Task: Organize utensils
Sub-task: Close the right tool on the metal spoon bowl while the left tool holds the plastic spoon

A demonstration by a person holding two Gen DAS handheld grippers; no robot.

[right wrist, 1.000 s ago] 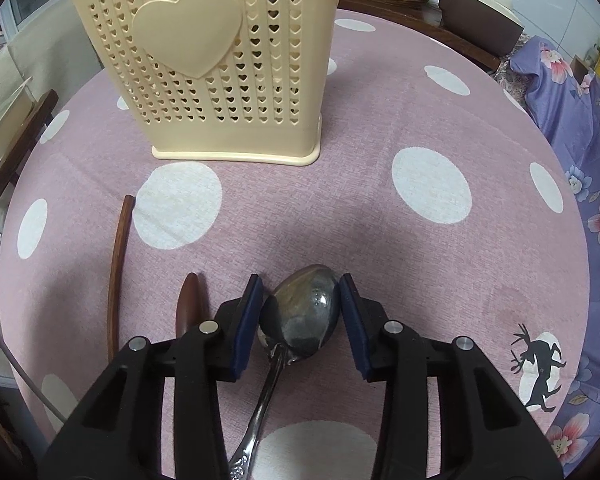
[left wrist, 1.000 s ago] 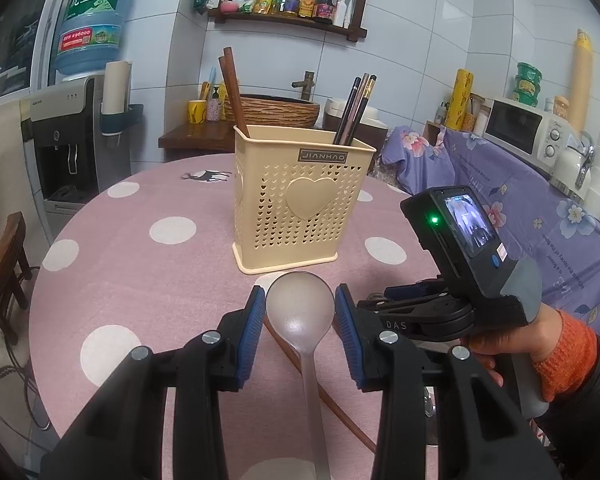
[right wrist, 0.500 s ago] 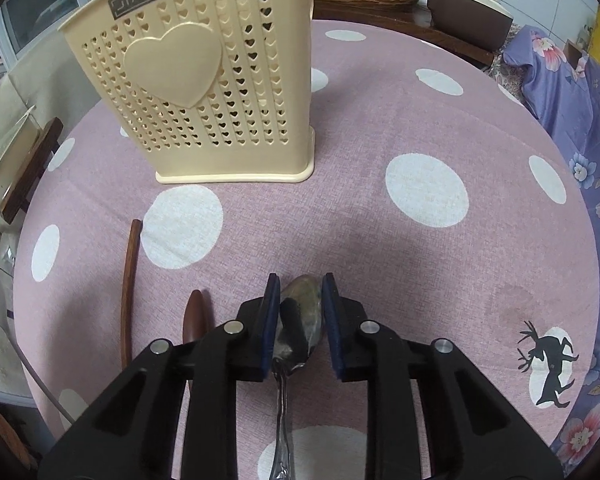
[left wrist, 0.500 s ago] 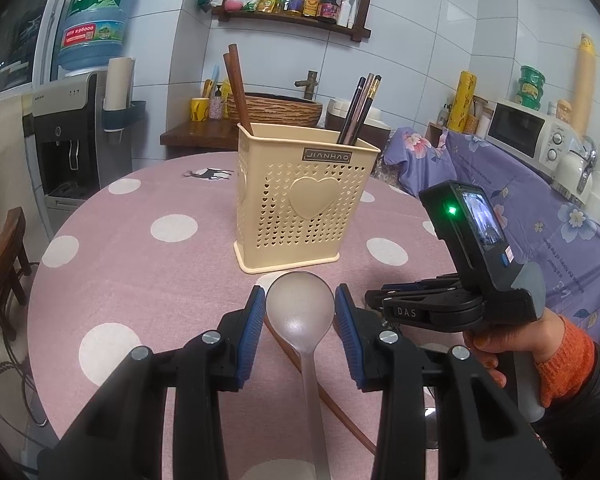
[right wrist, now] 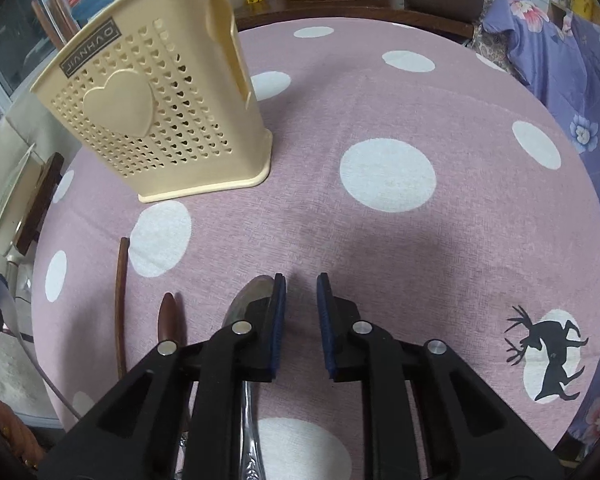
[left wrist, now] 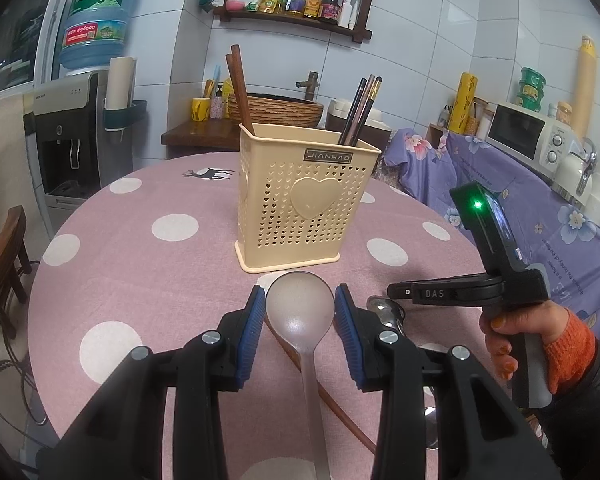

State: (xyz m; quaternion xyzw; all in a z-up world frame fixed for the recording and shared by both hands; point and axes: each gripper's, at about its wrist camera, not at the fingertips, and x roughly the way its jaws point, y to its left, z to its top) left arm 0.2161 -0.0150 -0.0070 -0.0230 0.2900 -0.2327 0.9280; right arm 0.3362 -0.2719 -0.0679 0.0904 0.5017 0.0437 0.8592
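Two sets of chopsticks – brown wooden ones (left wrist: 238, 84) and darker ones (left wrist: 360, 108) – already stand in the cream perforated plastic basket with a heart on its front (left wrist: 306, 204), so part of the sorting is done. The left hand-held gripper (left wrist: 299, 291) clasps the bowl of a translucent grey plastic spoon (left wrist: 300, 312) at the centre of the frame, just short of the basket.

The right hand-held gripper (right wrist: 300, 280) has just been closing, yet its pads stand slightly apart with nothing between them. The shiny metal spoon (right wrist: 248, 300) lies on the pink polka-dot bench (right wrist: 380, 240) under its left finger, ungrasped.

Left to put away, by my reading: both spoons, a long brown stick (right wrist: 120, 300) and a small brown wooden piece (right wrist: 168, 316) at lower left.
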